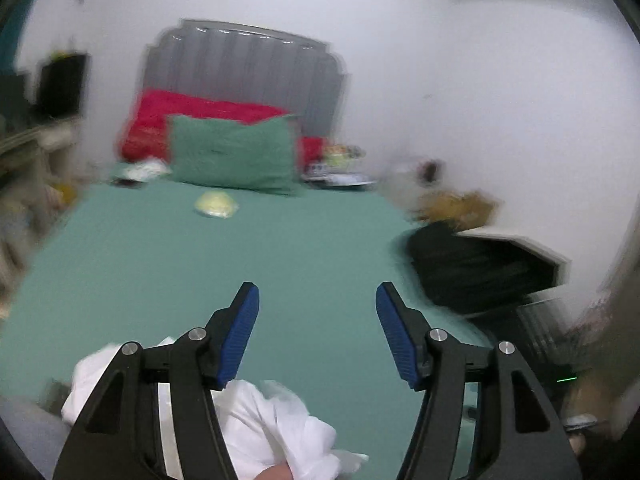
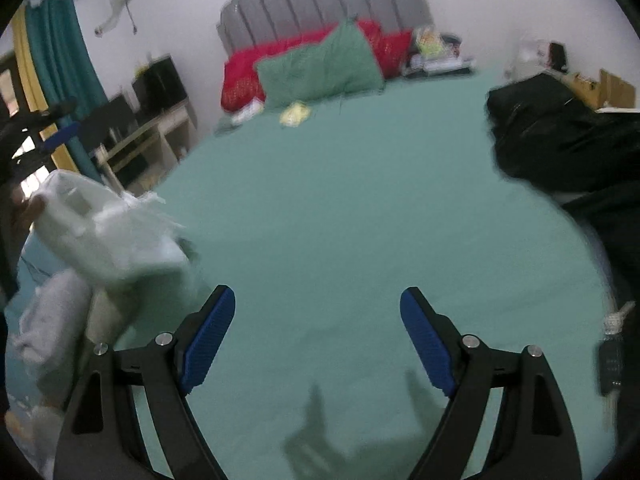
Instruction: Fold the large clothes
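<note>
A crumpled white garment lies bunched below my left gripper, at the near edge of the bed with the green sheet. The left jaws stand open, with only sheet showing between the blue pads. A fingertip shows under the cloth at the bottom edge. In the right wrist view the same white garment is a blurred bundle raised at the left, beside a hand. My right gripper is open and empty above bare green sheet.
A green pillow, a red blanket and a grey headboard stand at the far end. A small yellow item lies on the sheet. A black pile sits at the bed's right edge, shelves at the left.
</note>
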{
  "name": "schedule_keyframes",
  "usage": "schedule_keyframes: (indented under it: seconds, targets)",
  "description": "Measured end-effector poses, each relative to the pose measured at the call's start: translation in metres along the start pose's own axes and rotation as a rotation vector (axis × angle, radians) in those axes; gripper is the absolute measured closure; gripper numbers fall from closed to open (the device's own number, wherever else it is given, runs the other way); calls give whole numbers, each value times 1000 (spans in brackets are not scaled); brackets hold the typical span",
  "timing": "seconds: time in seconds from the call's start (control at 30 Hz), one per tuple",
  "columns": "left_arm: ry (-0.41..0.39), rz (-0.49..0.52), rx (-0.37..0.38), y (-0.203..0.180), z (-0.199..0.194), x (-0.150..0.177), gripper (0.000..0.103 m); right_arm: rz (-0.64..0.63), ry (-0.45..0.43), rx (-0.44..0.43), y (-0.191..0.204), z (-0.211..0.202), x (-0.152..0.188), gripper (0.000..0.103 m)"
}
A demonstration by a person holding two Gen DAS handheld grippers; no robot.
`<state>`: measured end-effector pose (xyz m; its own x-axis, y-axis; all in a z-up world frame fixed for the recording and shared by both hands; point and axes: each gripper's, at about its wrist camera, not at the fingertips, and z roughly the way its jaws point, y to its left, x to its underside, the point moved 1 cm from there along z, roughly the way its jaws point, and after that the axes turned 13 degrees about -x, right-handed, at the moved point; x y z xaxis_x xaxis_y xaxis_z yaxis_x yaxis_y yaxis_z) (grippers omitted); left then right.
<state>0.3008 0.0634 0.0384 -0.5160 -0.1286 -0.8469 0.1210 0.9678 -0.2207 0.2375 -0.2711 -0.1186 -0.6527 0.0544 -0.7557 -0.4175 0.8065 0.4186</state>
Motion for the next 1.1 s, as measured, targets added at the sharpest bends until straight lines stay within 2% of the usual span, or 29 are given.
schedule_keyframes:
  seconds: [0.1, 0.17, 0.23, 0.33, 0.4, 0.47, 0.53, 0.6, 0.67, 0.77, 0.83, 0.93, 1.0, 1.1]
  targets:
    - [92, -127, 181, -42, -21, 33, 38, 4, -53, 0, 1, -48, 2, 19]
    - [148, -154, 197, -59, -22, 67, 38, 14, -74, 18, -7, -74, 13, 18]
    - [262, -196, 160, -68, -11, 118, 38, 39, -69, 29, -22, -75, 28, 18]
    - [399, -246, 53, -54, 9, 184, 38, 115, 53, 132, -56, -57, 64, 18]
    - [442, -267, -31, -38, 18, 213, 38, 147, 52, 164, -77, -61, 81, 18]
    - [451, -260, -96, -21, 28, 228, 38, 176, 48, 192, -96, -66, 84, 18]
    - [430, -254, -138, -15, 44, 227, 38, 200, 56, 225, -116, -64, 78, 18]
    - [393, -244, -140, -7, 66, 218, 38, 178, 75, 238, -130, -57, 69, 18]
    - [354, -232, -129, -2, 87, 204, 38, 141, 87, 214, -135, -42, 56, 18]
    - [303, -240, -108, 5, 127, 185, 38, 189, 79, 104, -146, -5, 36, 18]
    - [264, -230, -97, 5, 159, 171, 38, 255, 81, 0, -152, 32, 25, 18]
    - [205, -167, -106, -3, 201, 152, 38, 301, 57, -49, -148, 70, 20, 18]
    - [203, -169, -84, -6, 235, 147, 38, 322, 56, -54, -149, 87, 19, 18]
    - [299, -203, -14, -7, 275, 149, 38, 292, 73, 0, -150, 93, 16, 18]
